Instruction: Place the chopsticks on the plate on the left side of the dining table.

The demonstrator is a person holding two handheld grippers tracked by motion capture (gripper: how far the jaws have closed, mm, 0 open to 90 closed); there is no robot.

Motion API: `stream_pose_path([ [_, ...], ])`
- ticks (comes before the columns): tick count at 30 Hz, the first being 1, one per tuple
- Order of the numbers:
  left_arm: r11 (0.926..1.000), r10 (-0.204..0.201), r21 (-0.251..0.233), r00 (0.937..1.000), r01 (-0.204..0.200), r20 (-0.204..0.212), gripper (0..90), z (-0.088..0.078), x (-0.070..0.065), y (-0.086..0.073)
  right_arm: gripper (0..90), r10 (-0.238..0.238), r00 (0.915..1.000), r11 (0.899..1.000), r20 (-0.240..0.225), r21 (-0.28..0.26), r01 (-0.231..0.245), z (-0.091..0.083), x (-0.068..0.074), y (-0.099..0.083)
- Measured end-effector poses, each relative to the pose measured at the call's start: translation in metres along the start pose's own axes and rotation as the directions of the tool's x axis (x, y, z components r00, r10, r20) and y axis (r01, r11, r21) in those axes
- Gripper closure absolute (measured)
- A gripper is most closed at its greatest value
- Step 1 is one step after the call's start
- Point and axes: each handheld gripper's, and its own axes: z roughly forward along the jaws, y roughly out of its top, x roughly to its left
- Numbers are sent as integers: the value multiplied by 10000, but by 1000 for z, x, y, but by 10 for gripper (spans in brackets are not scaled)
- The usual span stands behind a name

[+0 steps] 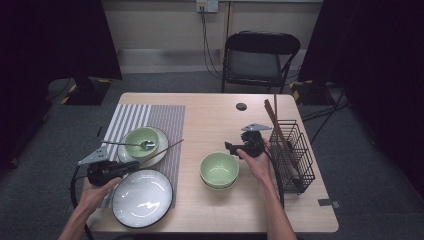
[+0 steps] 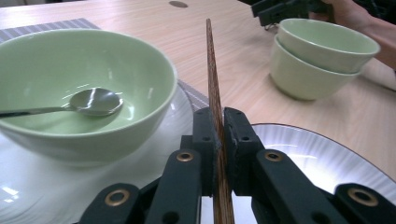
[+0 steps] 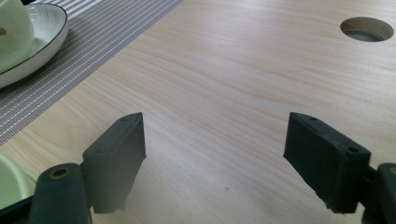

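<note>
At the left of the pale wooden counter (image 1: pixel 215 210) lies a grey-and-white striped placemat (image 1: pixel 165 122), and near its front edge the left tool (image 1: pixel 134 165) is clamped on a slim brown wooden chopstick (image 2: pixel 215 116); in the left gripper view the stick runs up between the two black jaws, pinched tight by the pads, and its thin end points away over the counter. In the high view the same chopstick slants up and to the right from the tool, crossing the rim of a white round plate (image 1: pixel 162 150) on the placemat. On that plate stands a pale green ceramic bowl (image 1: pixel 135 137), and a shiny metal spoon (image 1: pixel 142 145) rests inside it with its handle stretching to the left. Just in front of the left tool sits a larger white plate with a dark rim (image 1: pixel 142 199), partly on the placemat and partly on the bare wood. Near the middle of the counter stand two pale green bowls stacked one inside the other (image 1: pixel 219 170). Just behind and to the right of the stack, the right tool (image 1: pixel 231 148) is held low, its jaws spread wide with only bare wood between them in the right gripper view. At the far right stands a black wire basket (image 1: pixel 300 165) with several brown chopsticks (image 1: pixel 272 116) leaning out of it.
</note>
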Motion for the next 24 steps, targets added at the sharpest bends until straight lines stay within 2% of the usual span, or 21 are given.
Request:
stream_pose_path([
  [2, 9999, -130, 40, 9999, 130, -41, 841, 1, 3, -1, 197, -61, 9999, 9999, 97, 81, 60, 2, -2, -2],
  [6, 9997, -8, 253, 9999, 11, -126, 841, 4, 5, -4, 195, 175, 9995, 9996, 261, 207, -180, 5, -8, -9],
  [9, 9991, -89, 411, 9997, 99, -241, 841, 6, 8, -8, 178, 267, 9992, 9979, 311, 575, -284, 9, -10, -13],
  [11, 9989, -174, 435, 9995, 185, -276, 841, 6, 11, -12, 176, 15, 9990, 9962, 436, 866, -53, 11, -9, -15],
  [16, 9985, -361, 391, 9984, 379, -443, 841, 3, 16, -16, 171, 114, 9988, 9941, 471, 1075, -164, 17, -10, -20],
  [19, 9980, -320, 532, 9984, 345, -473, 841, 3, 17, -17, 170, -36, 9980, 9912, 631, 1324, -48, 22, -9, -25],
  [21, 9983, -334, 465, 9982, 357, -497, 841, 4, 17, -17, 172, -251, 9966, 9924, 781, 1225, 154, 23, -6, -29],
  [24, 9977, -272, 601, 9980, 306, -575, 840, 5, 17, -17, 169, -220, 9969, 9935, 752, 1133, 134, 23, -6, -30],
])
